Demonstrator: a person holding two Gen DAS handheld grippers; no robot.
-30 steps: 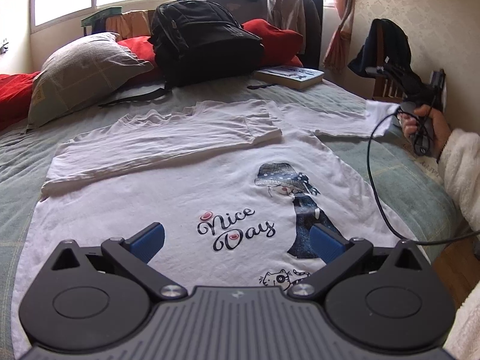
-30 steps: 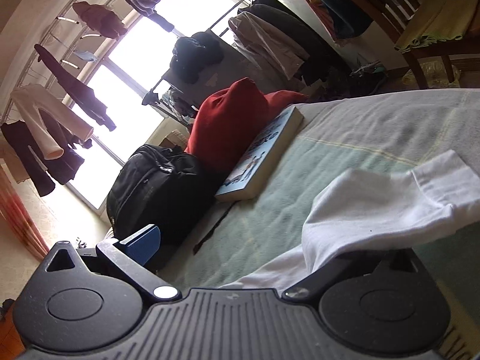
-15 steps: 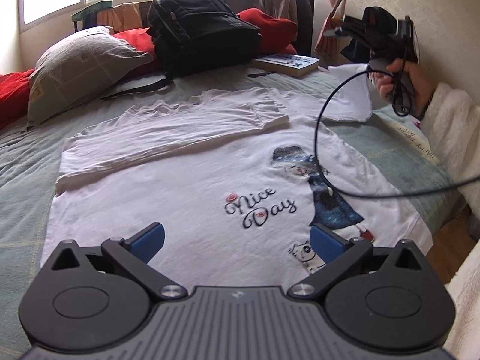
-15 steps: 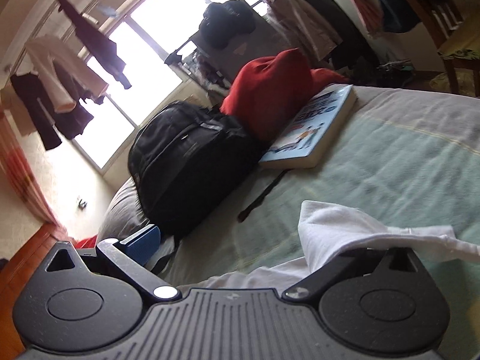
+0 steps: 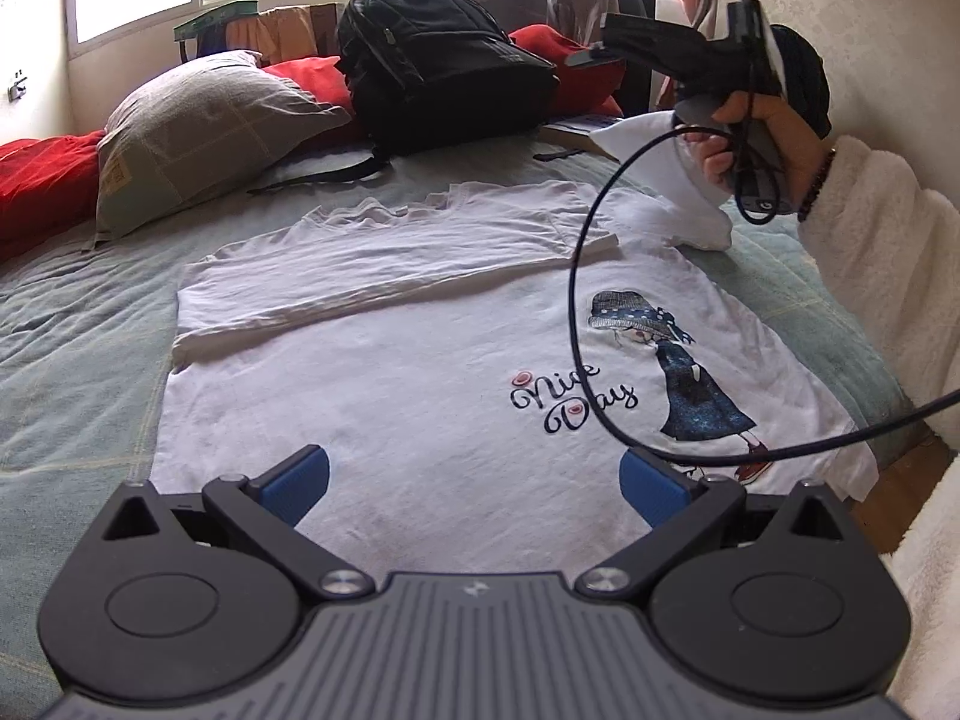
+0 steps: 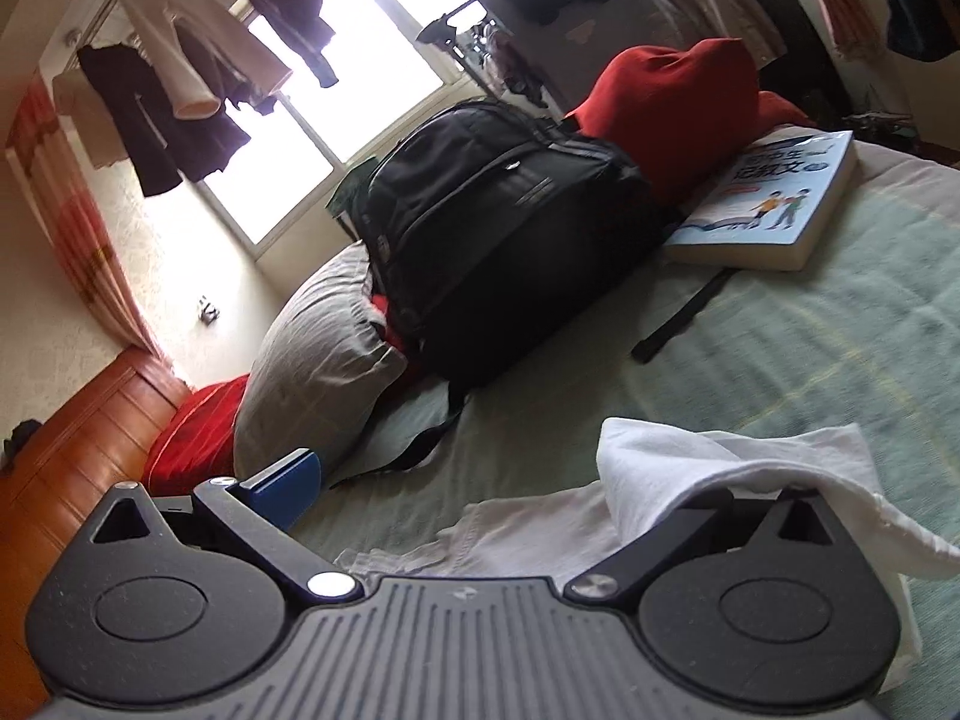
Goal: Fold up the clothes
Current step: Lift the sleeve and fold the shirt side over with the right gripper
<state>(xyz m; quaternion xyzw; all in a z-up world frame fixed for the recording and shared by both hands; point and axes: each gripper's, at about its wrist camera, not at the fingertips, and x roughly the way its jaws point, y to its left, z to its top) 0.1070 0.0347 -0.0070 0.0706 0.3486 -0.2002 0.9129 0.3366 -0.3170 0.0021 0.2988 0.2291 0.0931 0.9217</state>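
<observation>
The right tool [image 6: 456, 480] looks spread, the sleeve [image 6: 720, 468] draped over one finger; carry it flat across the shirt [image 5: 420, 408]. The left tool [image 5: 474, 480] hovers, spread and empty.

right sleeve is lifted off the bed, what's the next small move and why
Probably carry the sleeve inward over the shirt and lay it flat. The other sleeve is already folded across, and the right gripper has this one draped over a finger.
</observation>
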